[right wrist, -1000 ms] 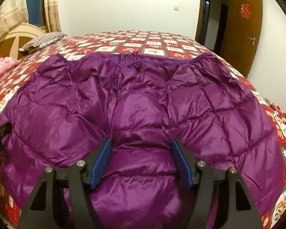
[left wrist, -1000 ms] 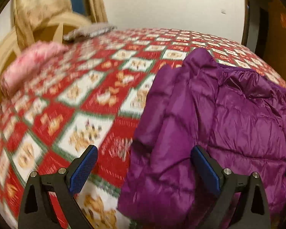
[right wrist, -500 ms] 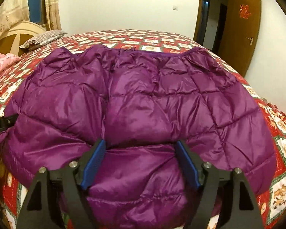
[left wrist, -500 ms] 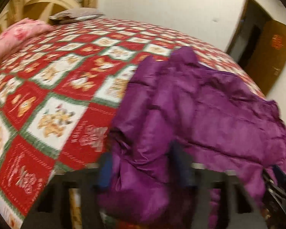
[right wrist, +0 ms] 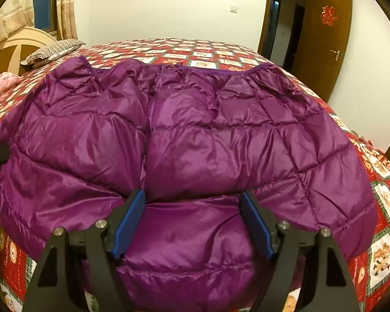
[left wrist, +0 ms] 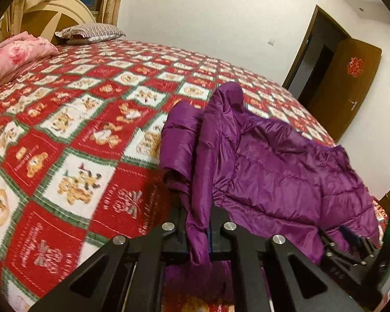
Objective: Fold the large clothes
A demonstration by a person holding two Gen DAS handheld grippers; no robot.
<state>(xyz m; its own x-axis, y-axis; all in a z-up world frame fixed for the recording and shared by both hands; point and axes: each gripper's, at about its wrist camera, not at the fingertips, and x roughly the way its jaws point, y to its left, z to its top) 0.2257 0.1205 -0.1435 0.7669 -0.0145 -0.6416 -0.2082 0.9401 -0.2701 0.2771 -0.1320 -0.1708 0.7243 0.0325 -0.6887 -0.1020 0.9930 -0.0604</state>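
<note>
The purple quilted down jacket (right wrist: pixel 195 140) lies spread across the near part of the bed (left wrist: pixel 72 119), over the red patchwork bedspread, with its far hem toward the pillow end.

The left claw (left wrist: pixel 199 231) has just been closing and is now clamped on a narrow fold of the jacket's left edge; the fabric rises out of the jaws in a thin, taut ridge, while the sleeve or side panel beside it hangs loose and bunched. The right claw (right wrist: pixel 192 223) stands wide open low over the near middle of the jacket, its blue pads (right wrist: pixel 128 223) on either side of a puffy panel and not pressing on it.

The main risk, as I judge it, is the left grip. The shell is slick and the bite looks shallow, perhaps one layer only, so a quick pull could let the cloth slide out or lift the outer layer alone and leave the lining behind, spoiling the fold line. With only one side held, lifting further may drag the whole jacket sideways across the bedspread instead of folding it. The loose sleeve could tuck under and make a lump. If the right claw closes where it is, it may catch a fat wad of padding and not an edge.
</note>
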